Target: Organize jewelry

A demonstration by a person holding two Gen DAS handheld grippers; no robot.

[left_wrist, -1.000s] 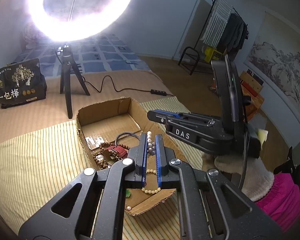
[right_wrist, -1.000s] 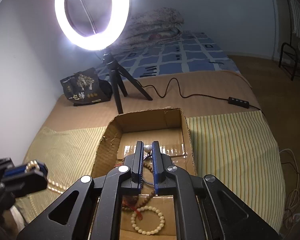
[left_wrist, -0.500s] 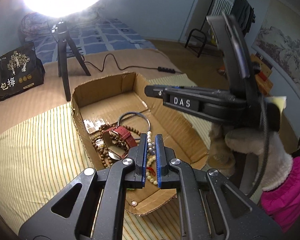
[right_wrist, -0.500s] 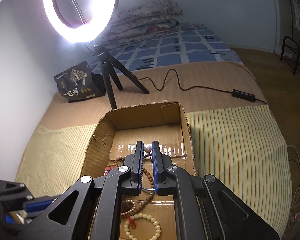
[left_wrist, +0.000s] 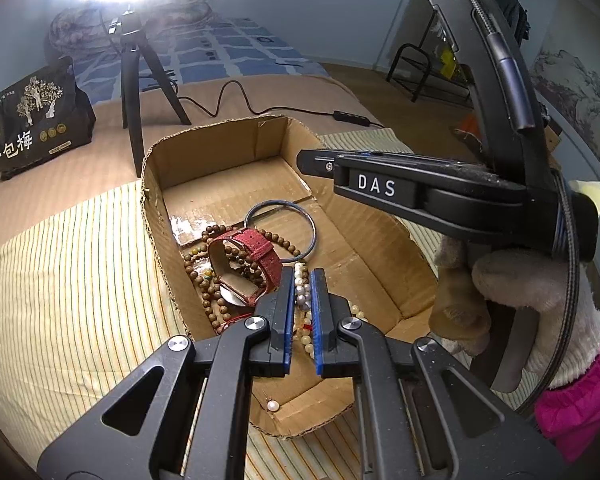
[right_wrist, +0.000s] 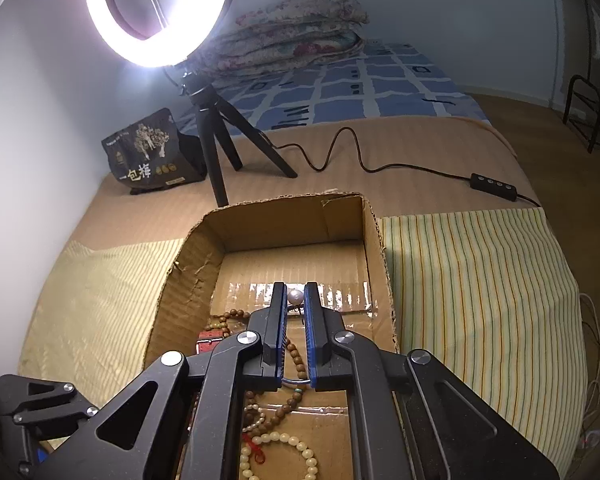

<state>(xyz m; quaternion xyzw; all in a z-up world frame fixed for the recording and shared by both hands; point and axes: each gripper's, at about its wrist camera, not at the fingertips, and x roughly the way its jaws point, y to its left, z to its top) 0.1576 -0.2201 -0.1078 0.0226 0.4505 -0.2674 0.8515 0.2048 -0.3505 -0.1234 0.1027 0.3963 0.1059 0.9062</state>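
Pearl strand (left_wrist: 302, 294) was held stretched between clenched left tool (left_wrist: 301, 280) and right tool (right_wrist: 295, 294), likely for untangled lowering into cardboard box (left_wrist: 220, 148)

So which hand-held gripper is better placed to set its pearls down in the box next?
Probably left. The left hand-held gripper holds a pearl strand low over the jewelry pile inside the cardboard box. The right hand-held gripper grips a single pearl higher, level with the box rim.
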